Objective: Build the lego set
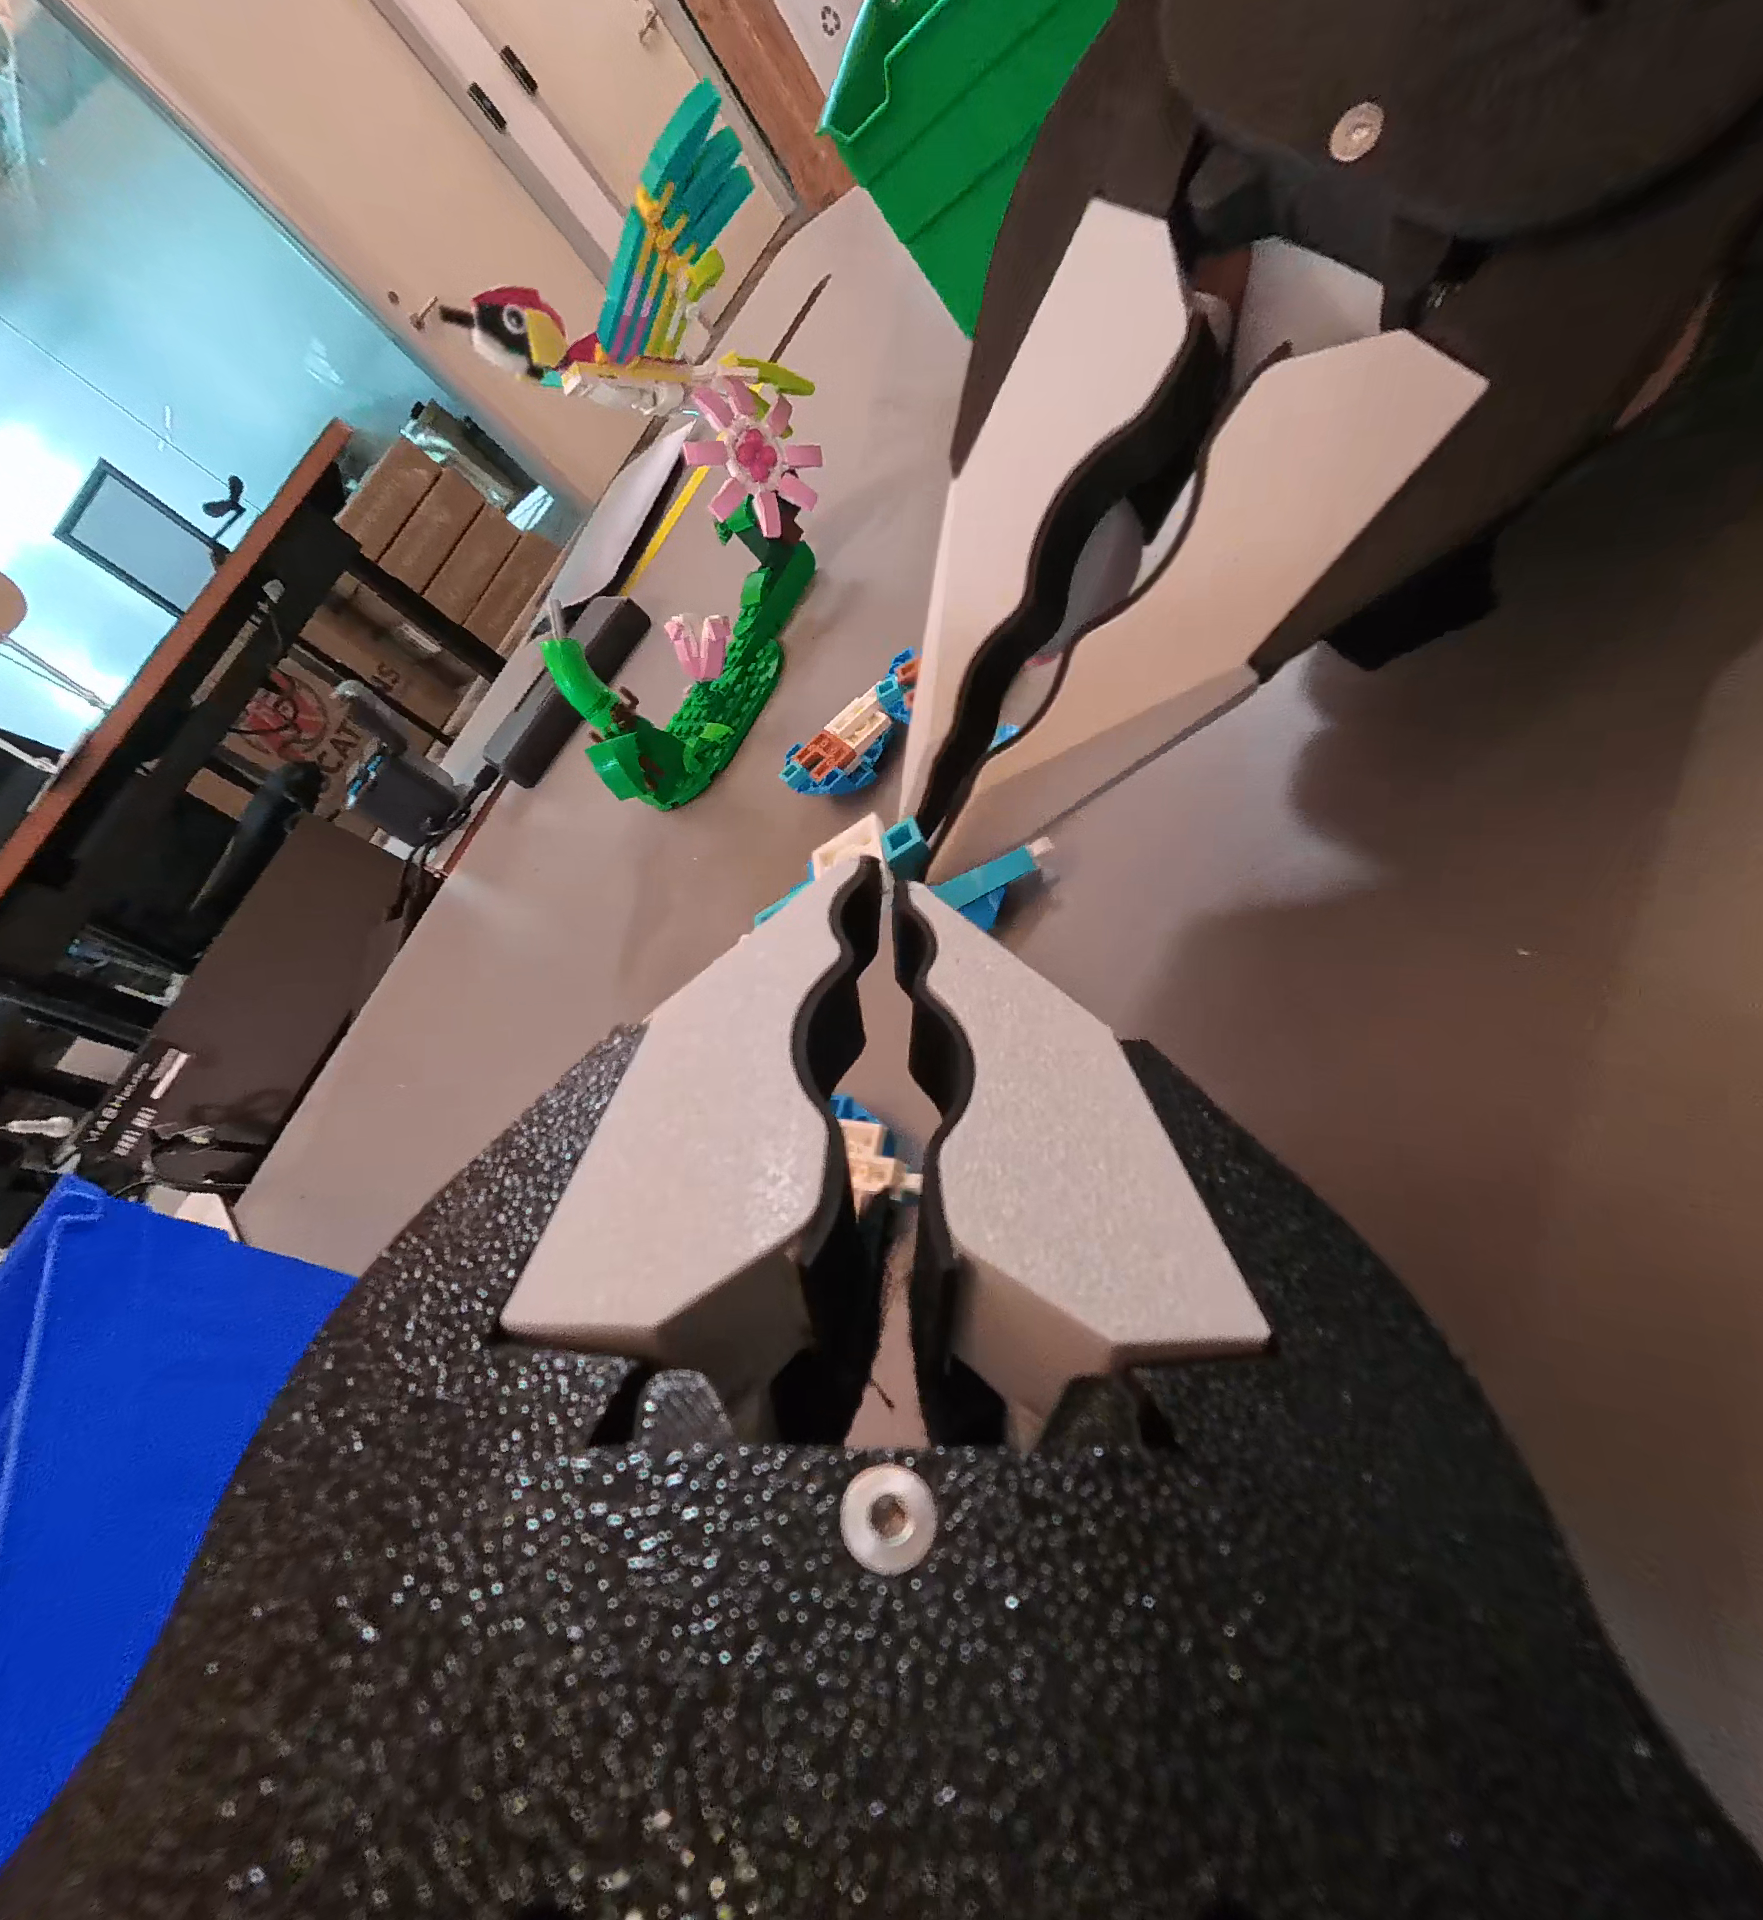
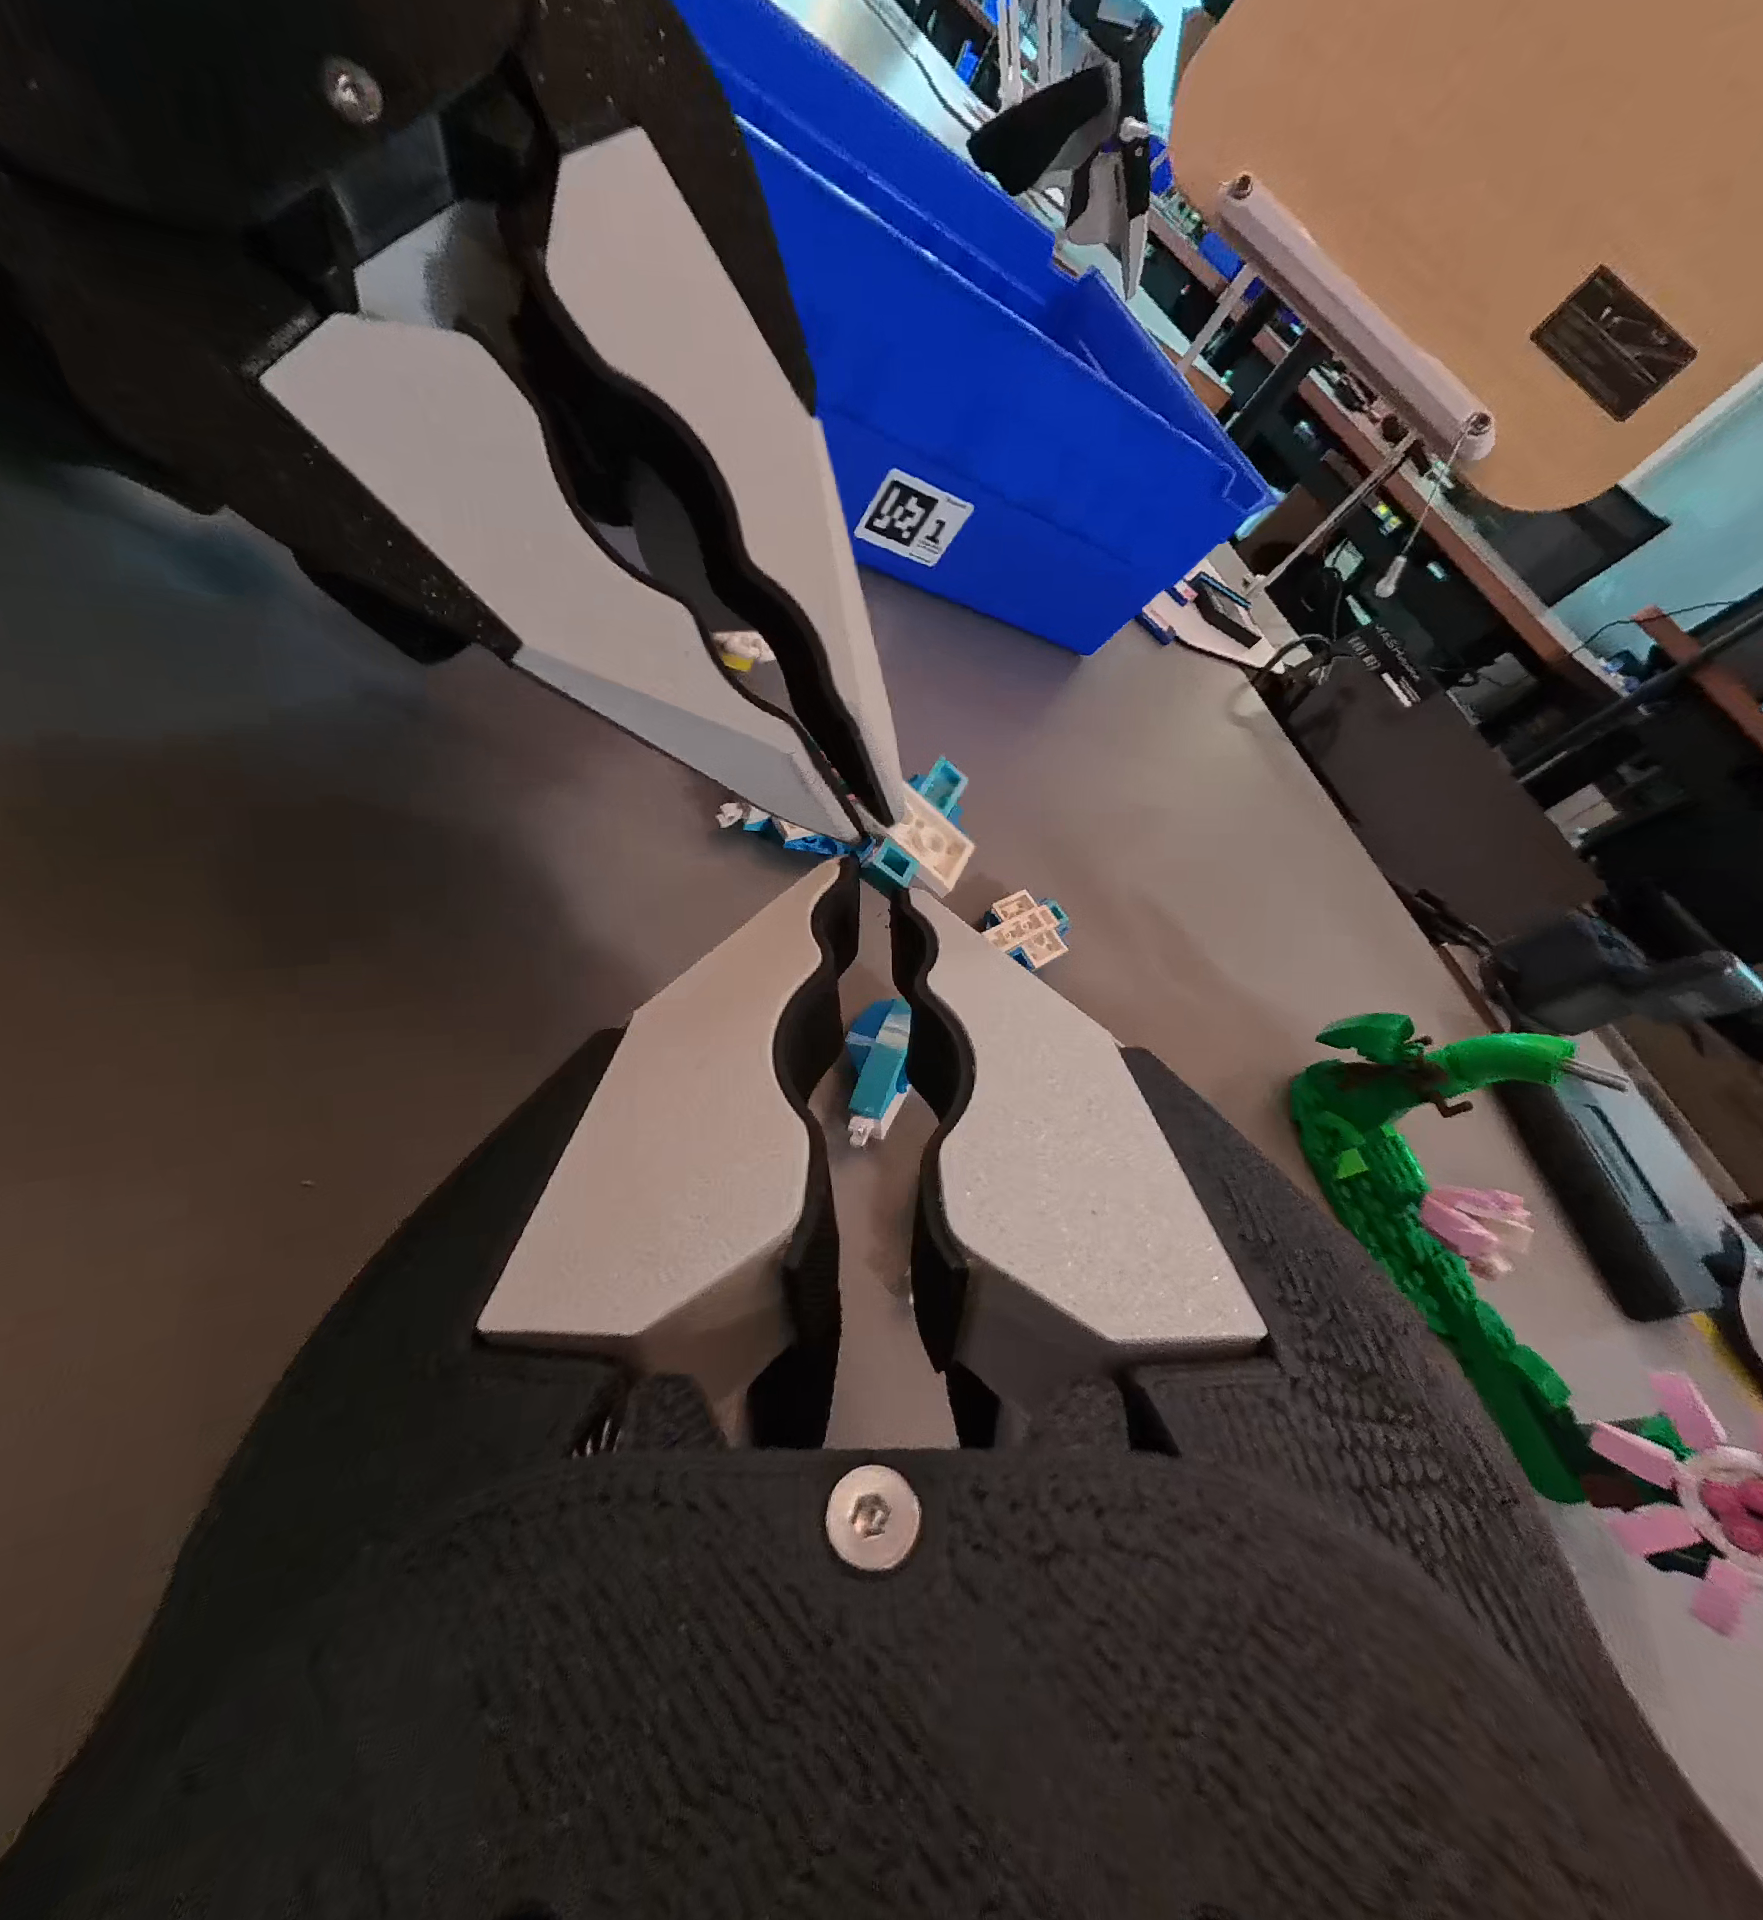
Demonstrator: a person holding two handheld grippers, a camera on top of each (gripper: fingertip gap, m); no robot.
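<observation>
Left claw: jaws nearly together, tips pinching one end of a small brick assembly of teal and white pieces.
Right claw: jaws narrow, tips meeting the same assembly from the opposite side.
Brick assembly: held just above the grey tabletop, its long axis running across between the two tips.
Nearby: loose teal-and-white pieces, a green brick plant with pink flower, a brick bird, a blue bin.
</observation>
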